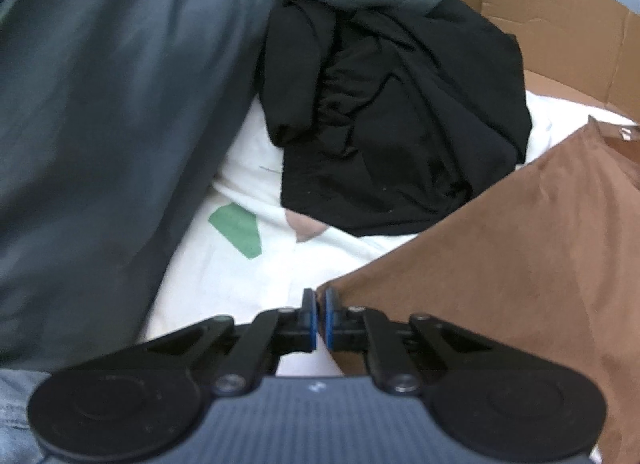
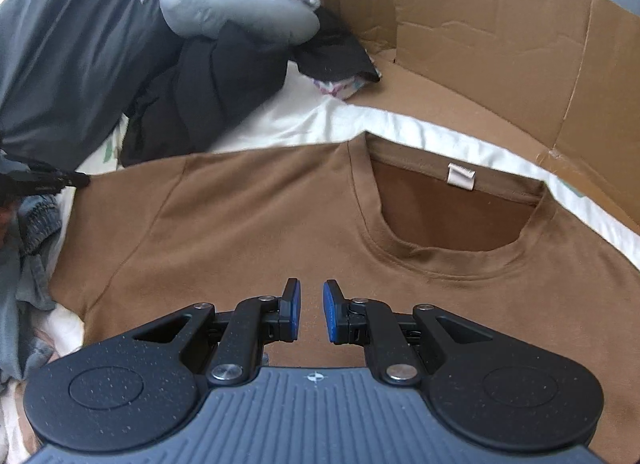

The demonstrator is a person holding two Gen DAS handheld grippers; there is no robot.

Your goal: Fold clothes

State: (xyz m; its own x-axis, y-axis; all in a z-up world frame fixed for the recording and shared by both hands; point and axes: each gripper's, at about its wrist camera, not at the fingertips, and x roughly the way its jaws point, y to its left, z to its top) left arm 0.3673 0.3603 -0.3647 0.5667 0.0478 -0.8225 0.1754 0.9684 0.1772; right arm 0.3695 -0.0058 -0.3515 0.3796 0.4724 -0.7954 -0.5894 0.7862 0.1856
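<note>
A brown T-shirt [image 2: 260, 216] lies spread flat on a white sheet [image 2: 304, 120], neckline [image 2: 452, 260] and white label [image 2: 460, 176] facing up. My left gripper [image 1: 319, 300] is shut on the tip of the shirt's sleeve, and brown cloth [image 1: 520, 264] runs away from its jaws to the right. That same gripper [image 2: 76, 181] shows at the far left of the right wrist view, at the sleeve's end. My right gripper [image 2: 311, 300] hovers over the chest of the shirt, below the neckline, its jaws a little apart with nothing between them.
A crumpled black garment [image 1: 400, 124] lies on the sheet [image 1: 240, 284] beyond the sleeve. Dark grey cloth [image 1: 100, 124] fills the left side. A grey neck pillow [image 2: 240, 20] sits at the back. Cardboard walls [image 2: 480, 44] stand behind and to the right. Denim clothes [image 2: 28, 232] lie at the left.
</note>
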